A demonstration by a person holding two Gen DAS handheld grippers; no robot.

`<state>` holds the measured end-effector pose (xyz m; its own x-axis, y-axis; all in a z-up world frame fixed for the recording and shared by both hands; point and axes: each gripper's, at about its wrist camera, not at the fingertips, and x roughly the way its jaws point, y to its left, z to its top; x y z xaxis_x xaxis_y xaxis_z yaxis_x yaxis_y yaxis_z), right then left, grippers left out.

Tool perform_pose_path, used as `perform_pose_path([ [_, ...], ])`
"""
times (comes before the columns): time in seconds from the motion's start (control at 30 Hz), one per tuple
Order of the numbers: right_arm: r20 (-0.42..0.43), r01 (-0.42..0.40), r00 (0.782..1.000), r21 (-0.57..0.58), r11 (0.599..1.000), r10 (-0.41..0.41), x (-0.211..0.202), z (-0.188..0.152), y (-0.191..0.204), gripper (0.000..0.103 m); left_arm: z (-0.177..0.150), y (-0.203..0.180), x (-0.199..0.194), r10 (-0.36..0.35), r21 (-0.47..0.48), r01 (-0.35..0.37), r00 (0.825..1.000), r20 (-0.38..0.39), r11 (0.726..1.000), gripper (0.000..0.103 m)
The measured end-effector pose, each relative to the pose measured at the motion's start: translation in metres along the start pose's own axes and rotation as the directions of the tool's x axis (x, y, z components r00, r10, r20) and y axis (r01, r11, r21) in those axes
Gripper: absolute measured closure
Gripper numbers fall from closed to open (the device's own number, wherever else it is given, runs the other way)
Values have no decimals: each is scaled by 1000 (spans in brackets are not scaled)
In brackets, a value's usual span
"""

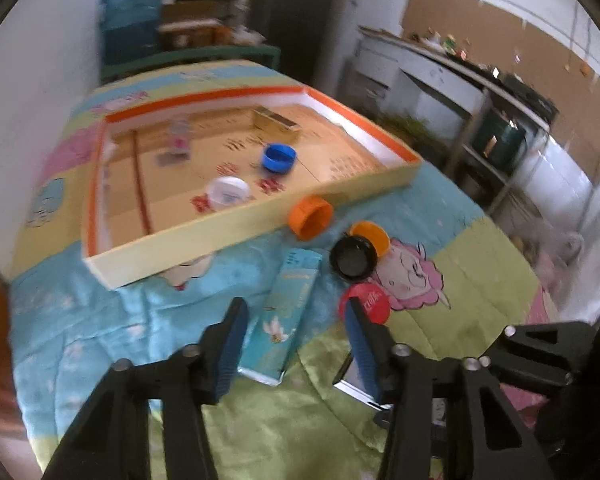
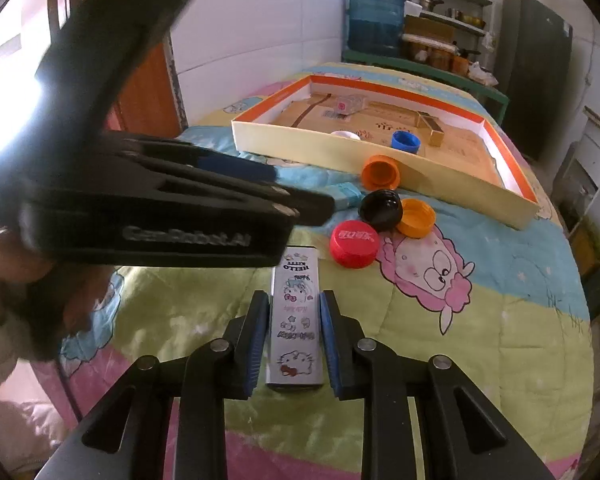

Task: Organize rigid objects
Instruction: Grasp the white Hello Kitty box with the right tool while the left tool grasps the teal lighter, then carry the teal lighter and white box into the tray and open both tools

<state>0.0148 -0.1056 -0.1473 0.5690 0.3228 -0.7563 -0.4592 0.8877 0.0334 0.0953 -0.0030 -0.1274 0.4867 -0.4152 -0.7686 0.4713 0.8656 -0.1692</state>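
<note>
Cartoon-printed quilt (image 2: 480, 320) covers the whole bed, soft and rumpled under everything I work on. Going left to right: my left gripper (image 1: 296, 328) hangs with its jaws spread wide and nothing between them, above the teal box (image 1: 288, 312) lying flat on the quilt. Beyond it sits the shallow cardboard tray (image 1: 204, 236), already holding a white cap (image 1: 228, 192), a blue cap (image 1: 278, 157) and a gold box (image 1: 276, 123). Next comes my right gripper (image 2: 294, 340), its pads (image 2: 256, 340) set either side of the Hello Kitty tin (image 2: 296, 320), close to its long edges; I cannot tell whether they press it yet. Further right the loose caps cluster just outside the tray wall: red cap (image 2: 354, 243), black cap (image 2: 381, 209), a flat orange cap (image 2: 416, 217) touching the black one, and an orange cap on its side (image 2: 381, 172) against the tray.

My worry is the tin: it looks smooth-sided, so it may slip or tilt if I close off-centre. The quilt gives, which could let my pads snag fabric. My two grippers are also near enough to collide.
</note>
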Motion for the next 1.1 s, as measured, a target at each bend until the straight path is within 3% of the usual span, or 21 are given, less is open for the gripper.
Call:
perform_pose_path([
  [0.13,0,-2,1000,22,1000,2,-4,-4,-6,77,1,-3,7,14,50,-13,1000,-5,999,64],
  [0.27,3,-1,1000,40,999,1,-6,-6,-9,77,1,-2,7,31,57,-31,1000,0,998,77],
  [0.57,5,-3,1000,68,998,2,-12,-9,-15,77,-3,-3,2,52,1,-52,999,14,999,79],
  [1.1,35,9,999,100,995,-13,-28,-8,-25,77,-7,-9,-39,53,-109,-40,992,117,993,80],
])
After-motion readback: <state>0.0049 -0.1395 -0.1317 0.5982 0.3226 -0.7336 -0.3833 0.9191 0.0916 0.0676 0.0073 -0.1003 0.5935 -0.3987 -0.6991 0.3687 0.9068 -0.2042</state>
